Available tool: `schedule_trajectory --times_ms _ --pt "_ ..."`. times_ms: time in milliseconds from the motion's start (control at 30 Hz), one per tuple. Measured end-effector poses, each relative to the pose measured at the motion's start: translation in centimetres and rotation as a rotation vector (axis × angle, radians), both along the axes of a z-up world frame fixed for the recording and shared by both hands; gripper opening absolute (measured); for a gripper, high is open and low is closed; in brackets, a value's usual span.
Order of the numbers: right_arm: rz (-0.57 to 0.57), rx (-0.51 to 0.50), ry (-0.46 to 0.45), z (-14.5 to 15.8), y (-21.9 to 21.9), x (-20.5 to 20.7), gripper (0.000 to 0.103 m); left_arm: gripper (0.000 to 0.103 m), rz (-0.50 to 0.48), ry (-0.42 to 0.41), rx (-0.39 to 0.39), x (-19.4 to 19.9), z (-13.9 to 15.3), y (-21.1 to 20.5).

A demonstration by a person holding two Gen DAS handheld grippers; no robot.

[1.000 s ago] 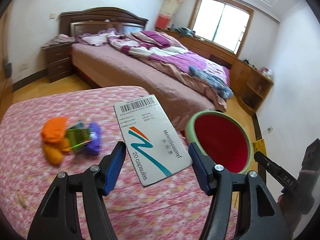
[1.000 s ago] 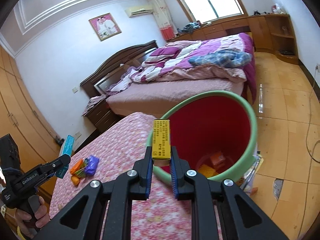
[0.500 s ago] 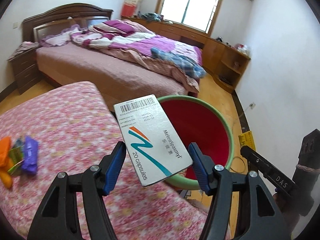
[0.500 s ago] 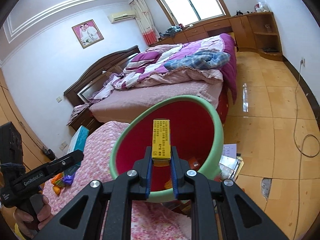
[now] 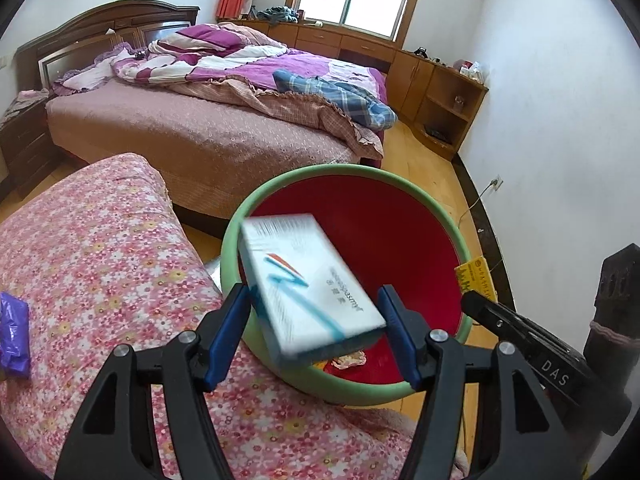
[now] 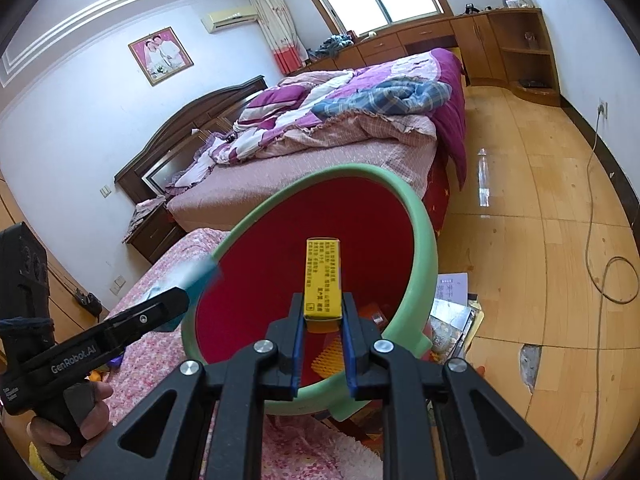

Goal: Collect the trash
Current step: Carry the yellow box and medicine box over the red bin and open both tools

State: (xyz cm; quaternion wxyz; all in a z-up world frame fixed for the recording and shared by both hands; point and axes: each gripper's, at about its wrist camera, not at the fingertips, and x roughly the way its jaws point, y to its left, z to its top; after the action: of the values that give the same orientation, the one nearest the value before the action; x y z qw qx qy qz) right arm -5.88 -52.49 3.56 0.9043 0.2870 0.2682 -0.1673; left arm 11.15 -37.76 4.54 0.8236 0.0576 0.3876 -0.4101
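My left gripper (image 5: 312, 296) is shut on a white medicine box (image 5: 304, 280), which looks blurred and tipped forward over the near rim of the bin. The bin, red inside with a green rim (image 5: 344, 170), stands on the floor against the flowered table (image 5: 100, 248). My right gripper (image 6: 322, 304) is shut on a narrow yellow box (image 6: 323, 276), held upright above the bin's mouth (image 6: 424, 232). In the right wrist view the left gripper (image 6: 176, 300) comes in from the left with the blurred box (image 6: 196, 276) at the rim. Some trash (image 6: 328, 360) lies at the bin's bottom.
A purple wrapper (image 5: 14, 336) lies at the table's left edge. Papers (image 6: 452, 292) lie on the wooden floor beside the bin, and a cable (image 6: 612, 280) loops further right. An unmade bed (image 5: 240, 92) stands behind, with cabinets along the window wall.
Both grippers moved from above the table to the bin and sank toward it. The white box, sharp and steady earlier, now looks blurred and tipped forward. The wrappers slid out to the left.
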Motion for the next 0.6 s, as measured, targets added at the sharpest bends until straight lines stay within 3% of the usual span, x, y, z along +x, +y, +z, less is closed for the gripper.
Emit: schedule_trajectory --times_ms 167,300,600 --pt "0.003 0.013 0.009 -0.5 -0.2 0.3 0.021 0.065 0.011 0.014 0.002 0.2 -0.4 0.2" --pt "0.001 0.021 0.007 -0.5 -0.1 0.2 0.034 0.065 0.029 0.026 0.003 0.1 -0.4 0.7" --pt "0.012 0.014 -0.012 0.5 0.9 -0.4 0.037 0.065 0.081 0.037 -0.014 -0.4 0.5 3.5"
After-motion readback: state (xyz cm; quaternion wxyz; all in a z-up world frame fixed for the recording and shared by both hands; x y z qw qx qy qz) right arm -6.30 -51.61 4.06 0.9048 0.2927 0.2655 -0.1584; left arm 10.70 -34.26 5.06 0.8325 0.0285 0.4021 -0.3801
